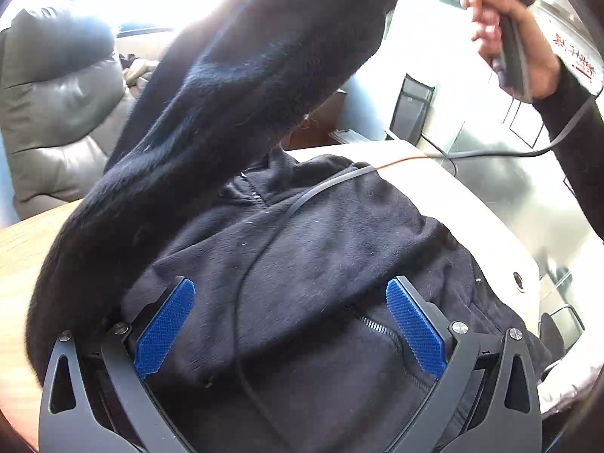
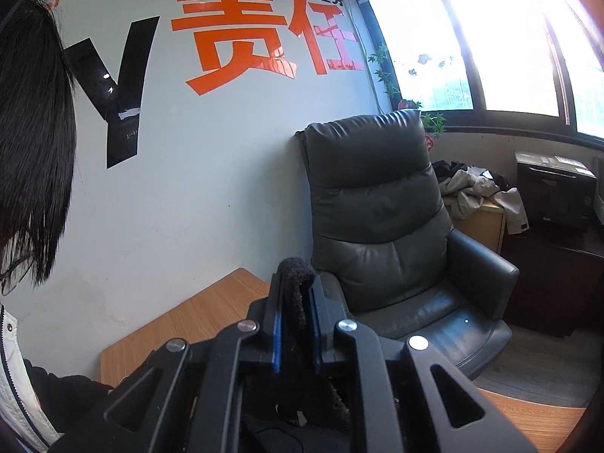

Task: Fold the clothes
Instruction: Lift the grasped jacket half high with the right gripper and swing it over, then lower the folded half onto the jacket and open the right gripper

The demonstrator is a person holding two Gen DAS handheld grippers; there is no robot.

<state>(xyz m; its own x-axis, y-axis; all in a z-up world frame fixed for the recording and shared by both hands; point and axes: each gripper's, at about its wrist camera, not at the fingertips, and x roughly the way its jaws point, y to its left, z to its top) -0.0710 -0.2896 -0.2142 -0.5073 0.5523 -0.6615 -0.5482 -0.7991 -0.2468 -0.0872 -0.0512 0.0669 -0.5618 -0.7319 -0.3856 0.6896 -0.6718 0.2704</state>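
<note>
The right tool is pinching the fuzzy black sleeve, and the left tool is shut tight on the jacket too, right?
Not quite. The right tool does pinch the fuzzy black sleeve, as the right wrist view shows. But the left tool is open: in the left wrist view its blue pads stand wide apart over the jacket, gripping nothing.

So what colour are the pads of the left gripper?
Blue pads, textured, clearest in the left wrist view.
</note>
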